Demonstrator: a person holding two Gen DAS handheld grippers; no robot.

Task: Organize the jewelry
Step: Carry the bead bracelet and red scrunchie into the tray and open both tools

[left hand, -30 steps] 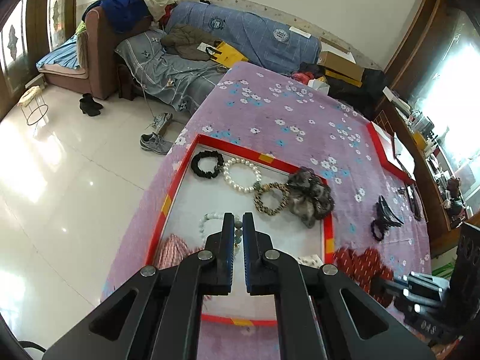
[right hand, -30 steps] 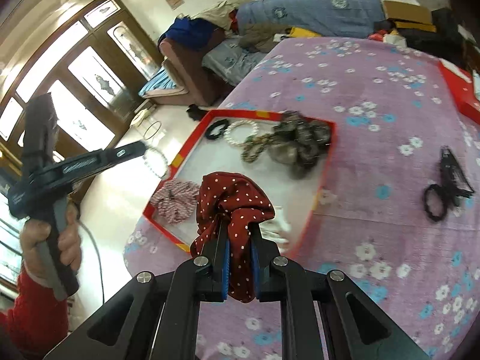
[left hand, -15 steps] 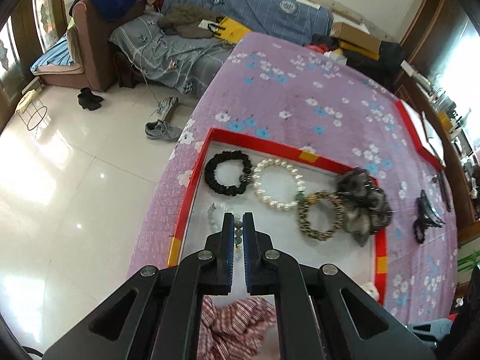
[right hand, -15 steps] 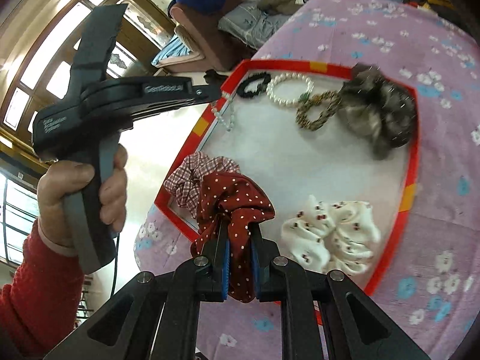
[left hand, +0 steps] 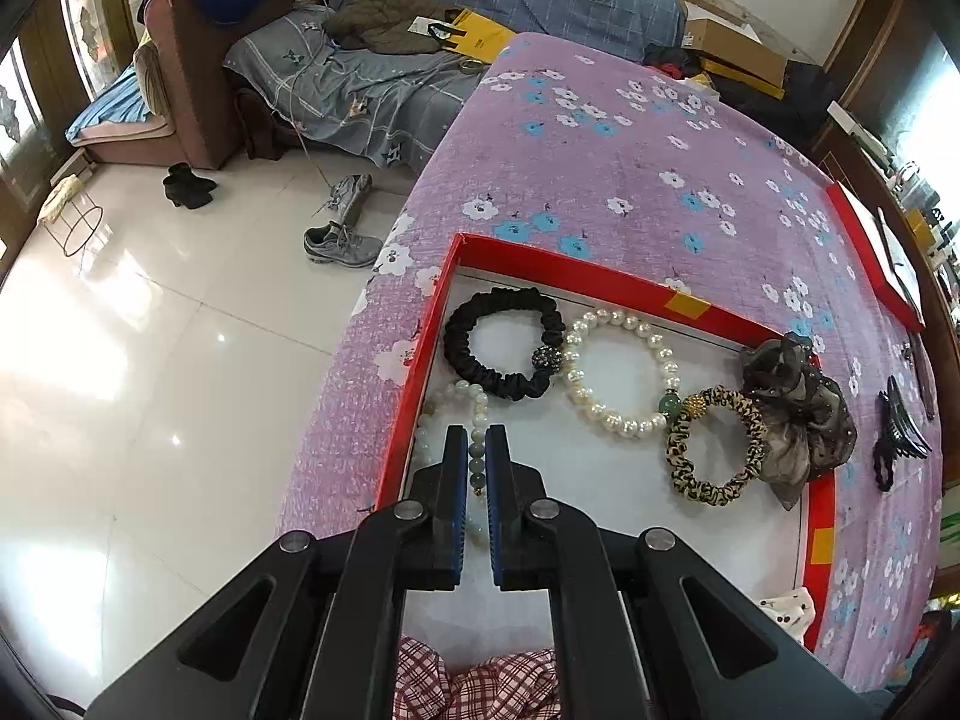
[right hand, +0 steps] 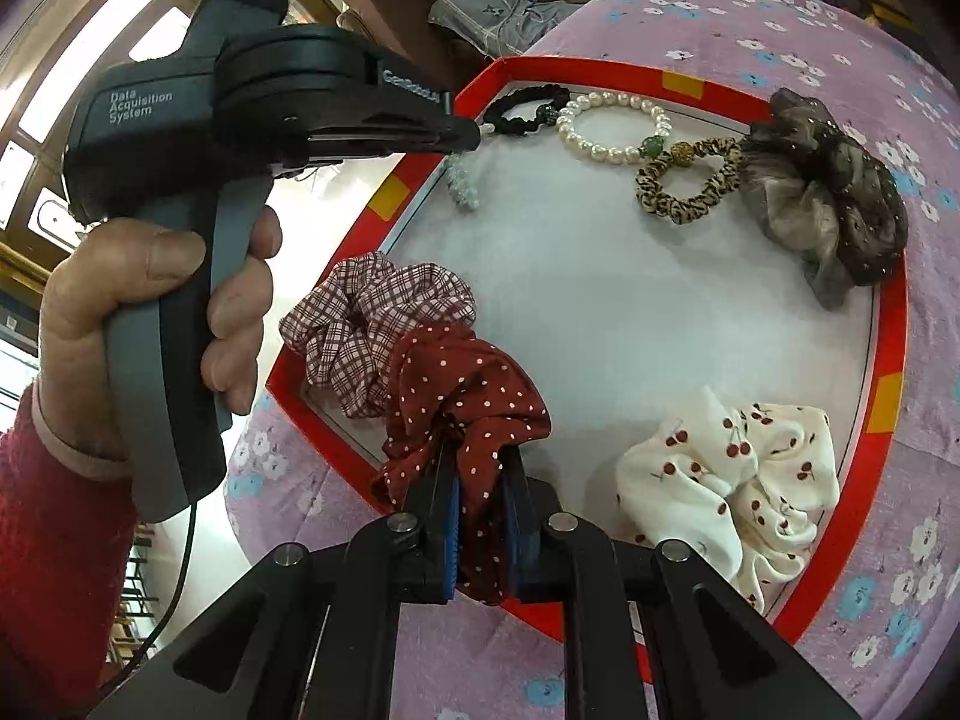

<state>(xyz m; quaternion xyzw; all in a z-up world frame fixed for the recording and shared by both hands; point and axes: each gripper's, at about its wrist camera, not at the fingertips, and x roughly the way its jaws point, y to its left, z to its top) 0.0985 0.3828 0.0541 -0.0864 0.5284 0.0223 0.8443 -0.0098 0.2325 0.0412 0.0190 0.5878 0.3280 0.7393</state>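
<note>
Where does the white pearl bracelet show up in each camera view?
Left wrist: the white pearl bracelet lies centre-right, in the red tray between the black scrunchie and the leopard hair tie.
Right wrist: the bracelet is top centre, near the tray's far edge.
Shared landmark: the black scrunchie touching it.

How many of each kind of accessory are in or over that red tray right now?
Fluffy fabric scrunchies: 4 (plaid, red dotted, cherry-print, grey-brown)
Thin elastic hair ties: 2 (black, leopard)
Bead bracelets: 2 (pearl, pale green)
Total: 8
</note>
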